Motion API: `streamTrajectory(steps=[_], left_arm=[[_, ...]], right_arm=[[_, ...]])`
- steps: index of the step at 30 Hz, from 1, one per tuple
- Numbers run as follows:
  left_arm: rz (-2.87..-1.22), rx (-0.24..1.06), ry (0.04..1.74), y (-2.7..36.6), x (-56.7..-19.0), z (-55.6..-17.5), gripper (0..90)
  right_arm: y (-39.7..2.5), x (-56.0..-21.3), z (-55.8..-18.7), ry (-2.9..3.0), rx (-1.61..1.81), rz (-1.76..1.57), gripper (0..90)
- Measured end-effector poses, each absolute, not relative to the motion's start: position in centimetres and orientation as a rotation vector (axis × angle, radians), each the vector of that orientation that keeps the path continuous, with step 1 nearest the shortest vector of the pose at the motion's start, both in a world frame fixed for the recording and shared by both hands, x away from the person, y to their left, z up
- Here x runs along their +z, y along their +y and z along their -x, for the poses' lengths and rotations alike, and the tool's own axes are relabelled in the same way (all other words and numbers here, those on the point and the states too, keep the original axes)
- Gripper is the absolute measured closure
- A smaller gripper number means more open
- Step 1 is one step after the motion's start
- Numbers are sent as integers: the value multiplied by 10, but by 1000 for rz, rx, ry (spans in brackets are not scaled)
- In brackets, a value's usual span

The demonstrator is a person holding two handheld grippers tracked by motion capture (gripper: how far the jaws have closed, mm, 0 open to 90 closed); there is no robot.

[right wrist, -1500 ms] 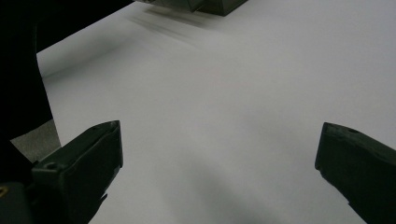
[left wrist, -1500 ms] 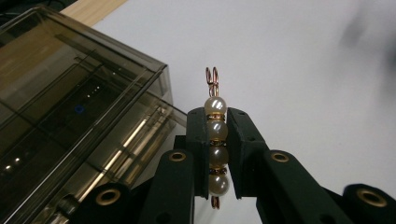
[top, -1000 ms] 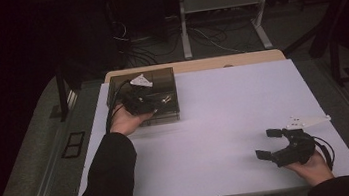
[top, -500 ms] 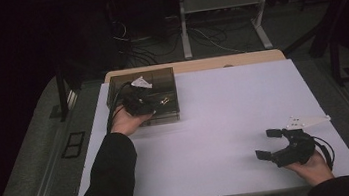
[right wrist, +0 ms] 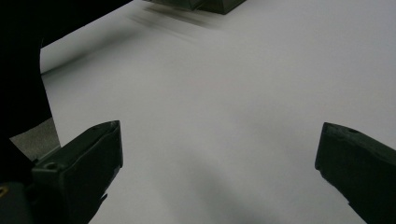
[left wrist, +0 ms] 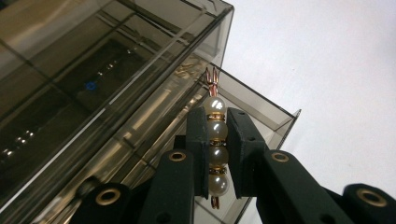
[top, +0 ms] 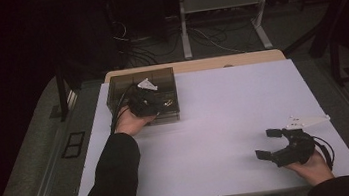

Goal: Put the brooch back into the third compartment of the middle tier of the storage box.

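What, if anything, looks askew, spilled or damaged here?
Nothing stands out. The left gripper holds a string of white pearl beads with gold spacers neatly over the smoky transparent plastic compartment box; the right gripper rests open on the white table.

High view looks down from above; gripper views sit close, sharing the white table (top: 235, 115).

A short strand of four cream pearls (left wrist: 217, 145) with thin gold spacer rings between them stands upright, pinched at its middle between the two black jaws; copper wire loops stick out at its top and bottom ends. It hangs just over the smoky, see-through compartment box (left wrist: 116, 93), which sits at the far left of the white counter (top: 226, 122)
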State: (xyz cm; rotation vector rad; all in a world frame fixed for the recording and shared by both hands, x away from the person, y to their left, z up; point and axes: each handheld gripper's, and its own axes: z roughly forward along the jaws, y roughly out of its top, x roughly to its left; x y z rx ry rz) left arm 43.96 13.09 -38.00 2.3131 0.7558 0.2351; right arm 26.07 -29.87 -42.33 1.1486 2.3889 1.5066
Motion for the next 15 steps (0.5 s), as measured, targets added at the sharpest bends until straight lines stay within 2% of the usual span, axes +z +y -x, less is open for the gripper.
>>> streamTrajectory(steps=[15], left_arm=[[-2332, 197, 792, 124, -389, -444, 786]], right_arm=[[-300, -423, -261, 2388, 1497, -1152, 4]])
